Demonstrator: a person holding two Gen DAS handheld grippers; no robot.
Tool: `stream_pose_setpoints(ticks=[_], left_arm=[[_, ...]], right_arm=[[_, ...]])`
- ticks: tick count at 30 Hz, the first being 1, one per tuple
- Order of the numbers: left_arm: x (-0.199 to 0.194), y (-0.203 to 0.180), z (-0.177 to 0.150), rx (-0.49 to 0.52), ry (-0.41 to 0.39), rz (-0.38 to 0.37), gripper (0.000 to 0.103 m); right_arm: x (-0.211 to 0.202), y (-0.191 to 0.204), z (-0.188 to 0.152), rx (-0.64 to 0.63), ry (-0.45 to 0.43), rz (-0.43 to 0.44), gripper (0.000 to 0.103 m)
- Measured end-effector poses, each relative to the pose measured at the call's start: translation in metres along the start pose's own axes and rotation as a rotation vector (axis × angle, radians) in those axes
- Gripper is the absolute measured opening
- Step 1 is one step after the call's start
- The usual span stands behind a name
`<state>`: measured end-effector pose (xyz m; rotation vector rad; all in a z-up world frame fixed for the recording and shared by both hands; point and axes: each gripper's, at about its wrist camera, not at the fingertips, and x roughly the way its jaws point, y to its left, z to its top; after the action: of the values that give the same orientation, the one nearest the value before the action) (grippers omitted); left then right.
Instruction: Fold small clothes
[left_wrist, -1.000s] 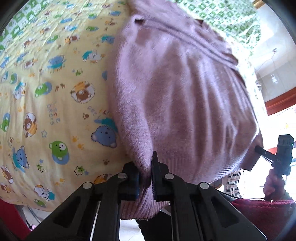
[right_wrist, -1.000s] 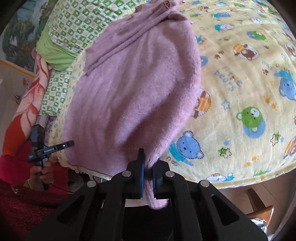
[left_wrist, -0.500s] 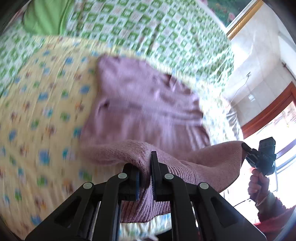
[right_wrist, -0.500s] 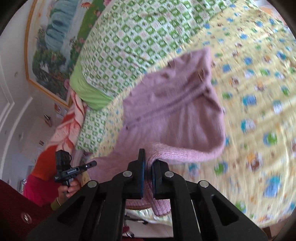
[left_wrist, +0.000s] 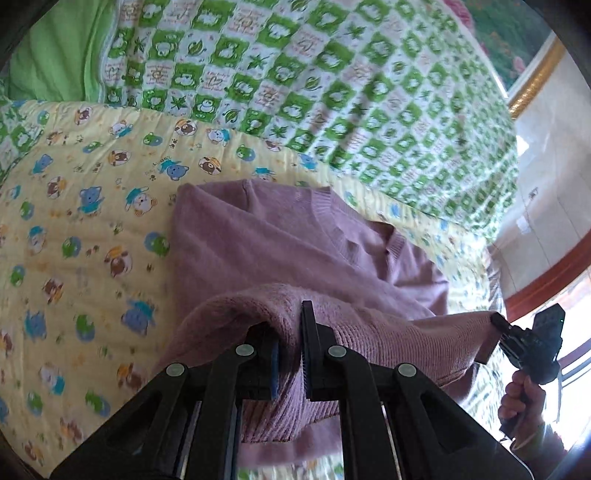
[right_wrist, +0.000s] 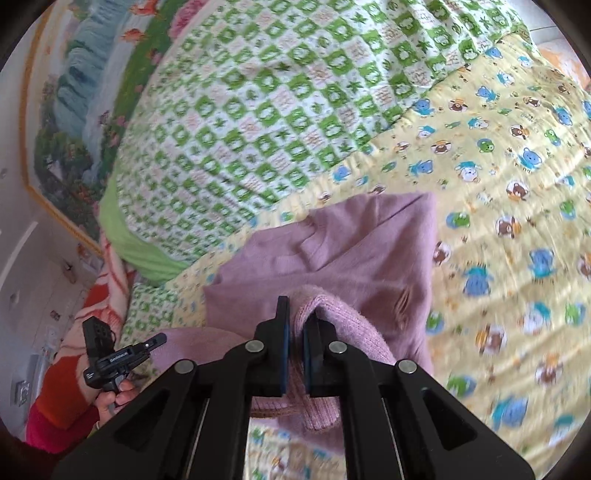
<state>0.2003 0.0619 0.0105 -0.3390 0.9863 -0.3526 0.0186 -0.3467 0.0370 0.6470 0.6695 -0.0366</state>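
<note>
A small mauve knitted sweater (left_wrist: 295, 251) lies on the yellow bear-print blanket (left_wrist: 74, 240), its V-neck end farthest from me. Its ribbed hem is lifted and curls over the body. My left gripper (left_wrist: 290, 350) is shut on one hem corner. My right gripper (right_wrist: 294, 343) is shut on the other hem corner of the sweater (right_wrist: 351, 266). In the left wrist view the right gripper (left_wrist: 498, 325) shows at the far right, clamping the hem, with a hand below it. In the right wrist view the left gripper (right_wrist: 160, 338) shows at the lower left.
A green-and-white checked quilt (left_wrist: 332, 92) lies bunched behind the sweater, with a plain green pillow (left_wrist: 55, 55) at the left. A painted landscape (right_wrist: 74, 110) hangs on the wall. An orange-red blanket (right_wrist: 62, 387) lies at the bed's side. The yellow blanket (right_wrist: 517, 221) spreads wide to the right.
Both grippers rose and carried the hem forward over the sweater's body toward the neck. The sweater, flat and stretched a second ago, now lies doubled with the hem arched above it.
</note>
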Motion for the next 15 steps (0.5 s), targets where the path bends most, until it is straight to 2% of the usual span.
stream_pose_setpoints(ticks=[7, 10, 13, 15], left_arm=[[0.066, 0.017, 0.046, -0.052, 0.020, 0.042, 0.007], [0.092, 0.022, 0.056, -0.049, 0.044, 0.075, 0.008], [0.115, 0.026, 0.060, -0.045, 0.066, 0.106, 0.009], [0.122, 0.028, 0.059, -0.048, 0.078, 0.114, 0.011]], right_arm=[[0.059, -0.032, 0.036, 0.031, 0.034, -0.064, 0.007], [0.082, -0.050, 0.046, 0.055, 0.050, -0.126, 0.007], [0.101, -0.056, 0.050, 0.010, 0.077, -0.214, 0.007], [0.110, -0.060, 0.051, 0.015, 0.092, -0.229, 0.007]])
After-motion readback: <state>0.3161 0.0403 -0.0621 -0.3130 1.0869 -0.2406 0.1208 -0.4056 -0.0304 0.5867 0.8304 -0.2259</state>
